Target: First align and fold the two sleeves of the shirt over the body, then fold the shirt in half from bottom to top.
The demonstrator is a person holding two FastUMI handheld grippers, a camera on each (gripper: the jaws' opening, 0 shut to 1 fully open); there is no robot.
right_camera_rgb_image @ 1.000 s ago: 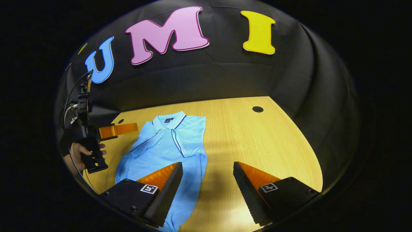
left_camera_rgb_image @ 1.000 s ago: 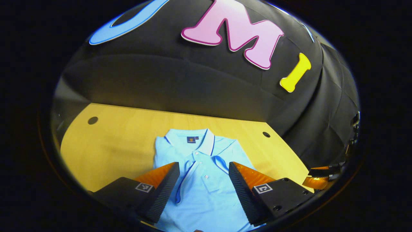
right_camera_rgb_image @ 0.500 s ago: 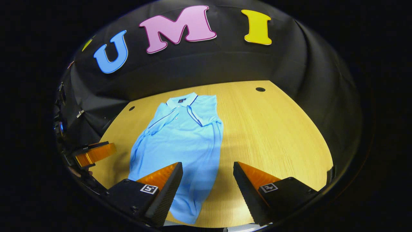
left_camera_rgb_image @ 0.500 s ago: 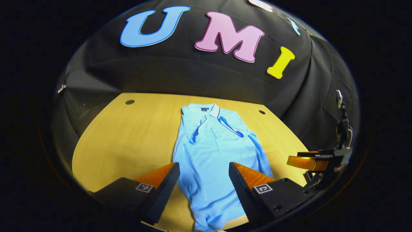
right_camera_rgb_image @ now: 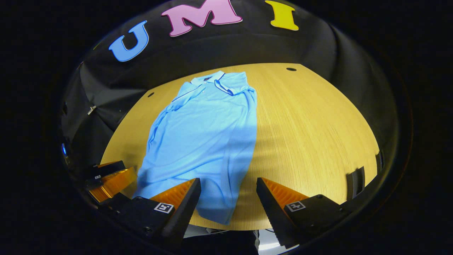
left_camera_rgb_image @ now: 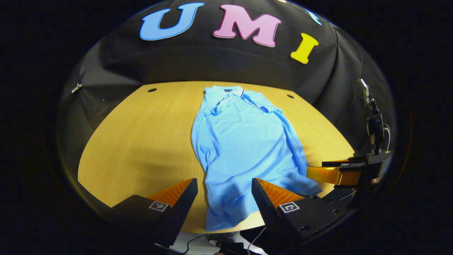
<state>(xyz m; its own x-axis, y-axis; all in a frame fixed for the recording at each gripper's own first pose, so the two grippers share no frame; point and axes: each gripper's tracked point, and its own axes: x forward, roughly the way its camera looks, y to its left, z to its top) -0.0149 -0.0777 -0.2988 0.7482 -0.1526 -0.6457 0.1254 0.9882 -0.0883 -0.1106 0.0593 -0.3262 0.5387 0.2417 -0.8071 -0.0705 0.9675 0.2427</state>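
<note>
A light blue polo shirt [left_camera_rgb_image: 240,141] lies flat on the wooden table [left_camera_rgb_image: 141,134], collar toward the booth wall, both sleeves folded in over the body; its hem hangs slightly over the near table edge. My left gripper [left_camera_rgb_image: 223,202] hovers open above the hem's left part, nothing between its fingers. In the right gripper view the same shirt [right_camera_rgb_image: 205,134] lies left of centre, and my right gripper [right_camera_rgb_image: 228,202] stands open over the hem's right corner. The right gripper [left_camera_rgb_image: 336,173] appears at the far right of the left gripper view; the left gripper [right_camera_rgb_image: 109,179] shows at the lower left of the right gripper view.
Small round holes [left_camera_rgb_image: 152,90] mark the table's far corners [right_camera_rgb_image: 291,69]. The near table edge [right_camera_rgb_image: 247,226] runs just under both grippers, with floor and cables [left_camera_rgb_image: 219,241] below. Bare wood [right_camera_rgb_image: 311,134] spreads to the right of the shirt.
Both grippers have pulled back toward the near table edge and risen, so the whole shirt down to its hem now shows. Both stay open and empty.
</note>
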